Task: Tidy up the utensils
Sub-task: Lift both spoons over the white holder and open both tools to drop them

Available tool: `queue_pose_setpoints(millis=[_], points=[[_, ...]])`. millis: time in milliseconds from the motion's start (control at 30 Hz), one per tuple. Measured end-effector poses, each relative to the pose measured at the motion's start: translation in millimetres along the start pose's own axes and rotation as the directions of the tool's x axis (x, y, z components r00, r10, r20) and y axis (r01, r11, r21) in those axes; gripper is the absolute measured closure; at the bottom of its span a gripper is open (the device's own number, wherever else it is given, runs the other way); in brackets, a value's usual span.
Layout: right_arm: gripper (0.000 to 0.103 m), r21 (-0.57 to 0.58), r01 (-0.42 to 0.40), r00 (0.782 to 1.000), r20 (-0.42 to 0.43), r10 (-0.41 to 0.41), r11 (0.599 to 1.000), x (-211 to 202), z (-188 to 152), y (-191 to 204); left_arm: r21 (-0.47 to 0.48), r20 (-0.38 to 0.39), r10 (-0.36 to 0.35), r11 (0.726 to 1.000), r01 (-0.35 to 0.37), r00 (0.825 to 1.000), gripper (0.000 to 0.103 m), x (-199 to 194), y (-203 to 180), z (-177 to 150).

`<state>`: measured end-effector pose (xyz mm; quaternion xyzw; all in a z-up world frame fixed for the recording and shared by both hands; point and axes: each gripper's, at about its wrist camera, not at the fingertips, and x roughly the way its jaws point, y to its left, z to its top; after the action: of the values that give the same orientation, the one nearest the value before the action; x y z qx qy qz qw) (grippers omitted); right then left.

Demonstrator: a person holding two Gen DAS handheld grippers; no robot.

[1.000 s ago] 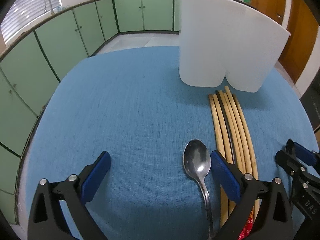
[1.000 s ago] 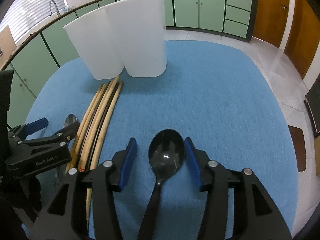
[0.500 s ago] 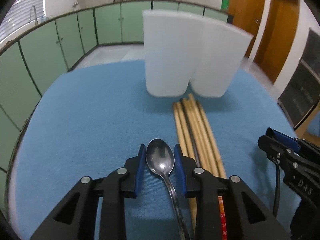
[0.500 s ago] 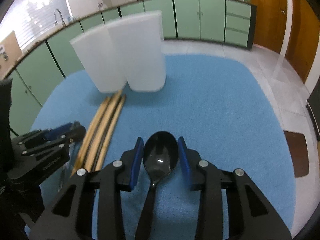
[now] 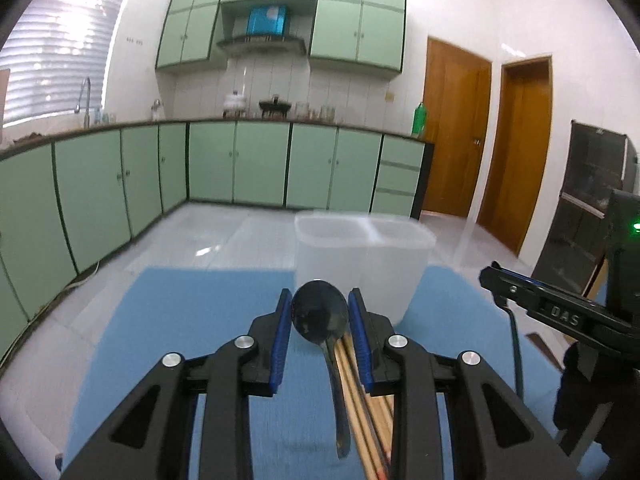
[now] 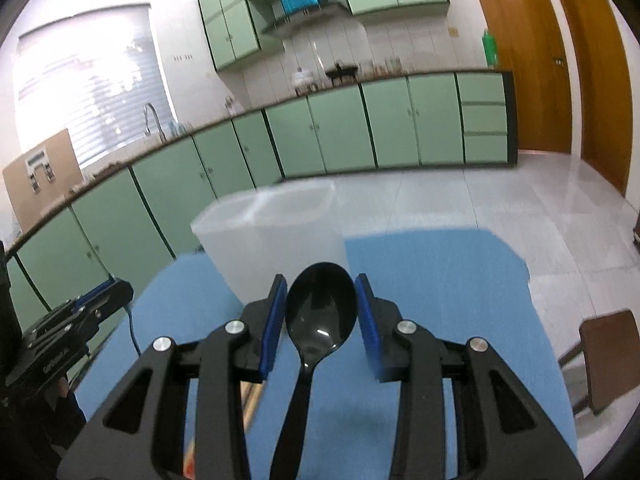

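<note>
Left gripper [image 5: 320,330] clamped on metal spoon [image 5: 320,316], bowl between the pads. Right gripper [image 6: 320,312] clamped on black spoon [image 6: 320,308], bowl forward, above the worktop [image 6: 440,280].

A blue-covered table [image 5: 192,320] carries a translucent two-compartment container [image 5: 360,256] and wooden chopsticks [image 5: 360,412].

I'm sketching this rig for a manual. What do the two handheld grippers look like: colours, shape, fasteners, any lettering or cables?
Both are black plastic frames with triangular cut-outs, silver round screw heads and blue pads on the fingers. The left gripper and right gripper match in build. In the left view the right one carries raised letters "DAS", a thin dark cable hanging below and a green light on its body.
</note>
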<state>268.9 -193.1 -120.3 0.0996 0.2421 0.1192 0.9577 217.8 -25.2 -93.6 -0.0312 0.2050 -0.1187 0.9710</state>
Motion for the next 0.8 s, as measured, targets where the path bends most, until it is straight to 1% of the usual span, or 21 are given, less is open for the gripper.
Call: queue_pose_setpoints(millis=[167, 267, 333, 400, 467, 533, 600, 667, 800], points=[[0.069, -0.012, -0.036, 0.993, 0.111, 0.037, 0.999, 2, 44, -1, -0.005, 0.095, -0.031, 0.999, 0.031, 0.995, 0.075, -4, 6, 39], [0.069, -0.021, -0.047, 0.984, 0.171, 0.05, 0.999, 11, 74, -1, -0.015, 0.166, -0.058, 0.998, 0.061, 0.984, 0.075, -1, 7, 74], [0.069, -0.02, -0.039, 0.978, 0.202, 0.043, 0.999, 25, 95, -4, -0.012, 0.206, -0.061, 0.998, 0.065, 0.977, 0.075, 4, 9, 96], [0.069, -0.006, -0.032, 0.976, 0.214, 0.033, 0.999, 38, 108, -8, -0.002, 0.24, -0.06, 0.998, 0.062, 0.969, 0.075, 17, 9, 114], [0.069, -0.003, -0.004, 0.973, 0.233, 0.004, 1.0, 56, 122, -13, 0.007, 0.259, -0.062, 0.998, 0.062, 0.964, 0.075, 32, 8, 130], [0.069, -0.016, 0.031, 0.971, 0.237, -0.026, 0.999, 71, 128, -14, 0.024, 0.26, -0.05, 0.999, 0.045, 0.964, 0.075, 47, 7, 138], [0.069, -0.011, 0.044, 0.973, 0.227, -0.041, 0.999, 87, 129, -17, 0.024, 0.24, -0.049, 0.999, 0.045, 0.97, 0.075, 69, 8, 141], [0.069, -0.003, 0.057, 0.976, 0.211, -0.055, 0.998, 103, 126, -21, 0.015, 0.212, -0.051, 0.999, 0.049, 0.976, 0.075, 87, 10, 140], [0.069, -0.014, 0.074, 0.982, 0.174, -0.071, 0.997, 123, 111, -19, 0.01, 0.136, -0.055, 0.998, 0.054, 0.989, 0.075, 119, 13, 125]])
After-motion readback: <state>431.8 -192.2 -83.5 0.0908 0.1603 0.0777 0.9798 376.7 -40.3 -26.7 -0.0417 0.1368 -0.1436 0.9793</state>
